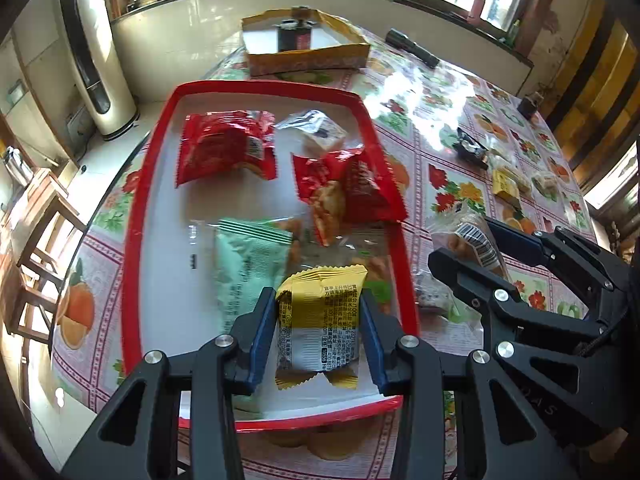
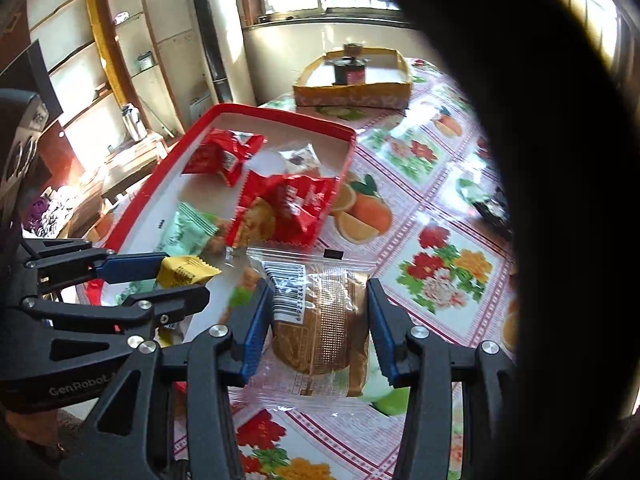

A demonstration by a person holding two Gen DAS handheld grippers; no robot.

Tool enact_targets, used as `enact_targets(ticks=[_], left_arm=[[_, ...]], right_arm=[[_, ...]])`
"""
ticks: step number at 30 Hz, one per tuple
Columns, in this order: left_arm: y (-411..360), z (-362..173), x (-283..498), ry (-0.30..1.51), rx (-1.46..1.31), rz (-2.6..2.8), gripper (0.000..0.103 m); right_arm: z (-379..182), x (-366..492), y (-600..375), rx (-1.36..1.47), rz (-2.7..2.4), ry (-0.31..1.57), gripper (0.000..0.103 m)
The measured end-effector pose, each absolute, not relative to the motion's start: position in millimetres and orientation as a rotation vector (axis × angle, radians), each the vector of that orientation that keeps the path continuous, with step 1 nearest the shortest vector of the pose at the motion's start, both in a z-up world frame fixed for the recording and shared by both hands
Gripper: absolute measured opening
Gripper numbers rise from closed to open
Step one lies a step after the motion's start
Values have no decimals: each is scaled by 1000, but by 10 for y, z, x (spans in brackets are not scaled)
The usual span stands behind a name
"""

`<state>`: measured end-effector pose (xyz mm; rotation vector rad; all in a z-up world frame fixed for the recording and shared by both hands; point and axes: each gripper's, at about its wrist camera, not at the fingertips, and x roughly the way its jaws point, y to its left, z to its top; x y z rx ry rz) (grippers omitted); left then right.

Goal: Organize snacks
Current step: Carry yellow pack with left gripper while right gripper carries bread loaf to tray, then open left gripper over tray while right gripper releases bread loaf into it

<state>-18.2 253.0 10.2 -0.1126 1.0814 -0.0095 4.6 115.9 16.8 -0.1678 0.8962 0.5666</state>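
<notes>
My left gripper (image 1: 318, 324) is shut on a yellow-and-silver snack packet (image 1: 320, 320), held over the near end of the red-rimmed tray (image 1: 132, 216). The tray holds two red packets (image 1: 226, 146), a clear-wrapped white snack (image 1: 318, 130) and a mint-green packet (image 1: 248, 268). My right gripper (image 2: 320, 320) is shut on a clear packet with a brown cake (image 2: 320, 320), just right of the tray (image 2: 344, 160) above the table. The right gripper also shows in the left wrist view (image 1: 476, 248), and the left gripper in the right wrist view (image 2: 172, 276).
A flowered tablecloth (image 1: 452, 184) covers the table. Several loose snacks (image 1: 508, 184) lie at the right. A yellow cardboard box (image 1: 304, 46) with a dark bottle stands at the far end, a black flashlight (image 1: 412, 48) beside it. A dark shape (image 2: 560, 200) blocks the right wrist view's right side.
</notes>
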Motion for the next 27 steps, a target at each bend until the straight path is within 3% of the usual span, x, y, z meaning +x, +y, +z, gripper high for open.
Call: enact_targets(ticks=[9, 23, 27], left_arm=[[3024, 31, -127, 1081, -130, 114, 41], [3126, -119, 21, 1116, -134, 117, 44], [3118, -122, 35, 1134, -121, 122, 48]], right_arm=[[-20, 100, 1695, -160, 673, 948, 48], [-206, 108, 1900, -218, 651, 972, 49], [-196, 94, 1893, -235, 635, 961, 63]])
